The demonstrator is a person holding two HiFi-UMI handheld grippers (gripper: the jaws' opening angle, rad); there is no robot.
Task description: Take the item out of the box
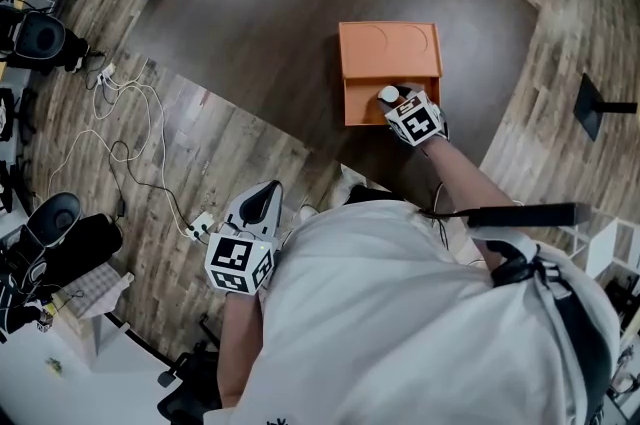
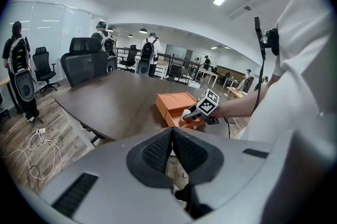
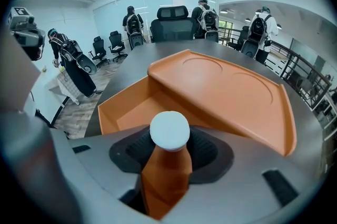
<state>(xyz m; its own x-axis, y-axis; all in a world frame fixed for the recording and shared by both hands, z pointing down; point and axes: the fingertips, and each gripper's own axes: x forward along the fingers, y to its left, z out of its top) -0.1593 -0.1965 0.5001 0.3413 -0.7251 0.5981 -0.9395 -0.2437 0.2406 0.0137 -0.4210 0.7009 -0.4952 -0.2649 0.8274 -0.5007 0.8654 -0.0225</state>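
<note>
An orange box (image 1: 390,53) lies on the dark table (image 1: 260,13), its lid (image 3: 226,91) set toward the far side and its near part (image 3: 131,109) uncovered. My right gripper (image 1: 391,100) reaches into that uncovered part. Its pads sit against both sides of an orange bottle (image 3: 166,175) with a white cap (image 3: 169,130), which stands upright between them. The left gripper view shows the box (image 2: 174,103) and the right gripper (image 2: 189,115) from the side. My left gripper (image 1: 267,193) hangs shut and empty over the floor beside my body, its pads meeting in a line (image 2: 172,136).
White cables (image 1: 130,128) and a power strip (image 1: 200,226) lie on the wooden floor to the left of the table. A black office chair (image 3: 171,21) stands at the table's far end. Several people with backpacks stand in the background. A black stand base (image 1: 600,105) is at the right.
</note>
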